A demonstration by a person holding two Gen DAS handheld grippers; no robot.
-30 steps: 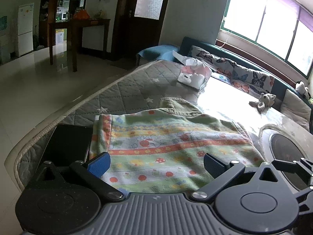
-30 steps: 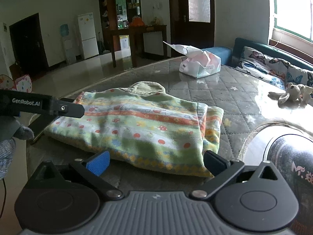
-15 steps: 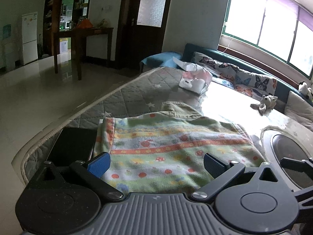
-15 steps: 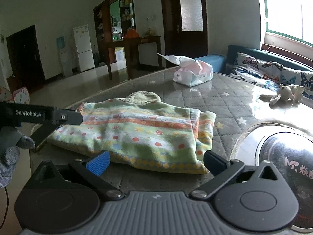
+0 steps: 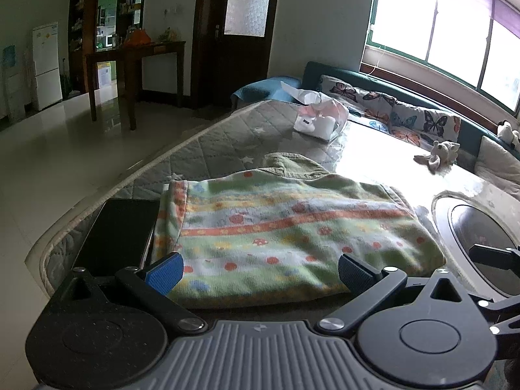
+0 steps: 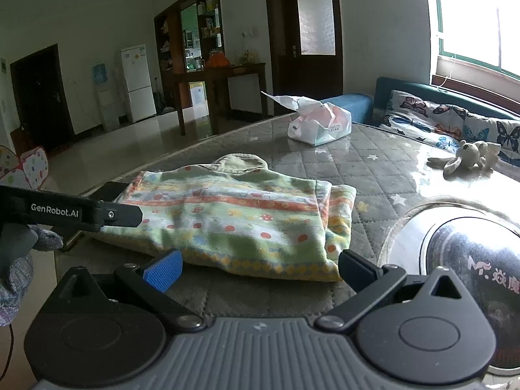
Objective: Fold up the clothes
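A folded green garment (image 5: 292,230) with orange stripes and red dots lies flat on the quilted grey mattress (image 5: 221,149); its collar points away from me. The same garment (image 6: 234,217) fills the middle of the right wrist view. My left gripper (image 5: 258,274) hovers at the garment's near edge, open and holding nothing. My right gripper (image 6: 258,271) stands open just short of the garment's hem, also with nothing in it. In the right wrist view, the left gripper's black body (image 6: 68,213) and a gloved hand (image 6: 19,260) show at the left.
A dark phone or tablet (image 5: 117,237) lies beside the garment near the mattress edge. A white and pink plastic bag (image 5: 320,117) sits further back, a small plush toy (image 5: 438,156) to the right. A round glossy object (image 6: 468,260) sits at the right. Butterfly-print cushions (image 5: 406,117) line the window side.
Both grippers have drawn back and slightly upward from the garment, so more mattress shows in front of it. The garment has not moved. Both grippers stay open.
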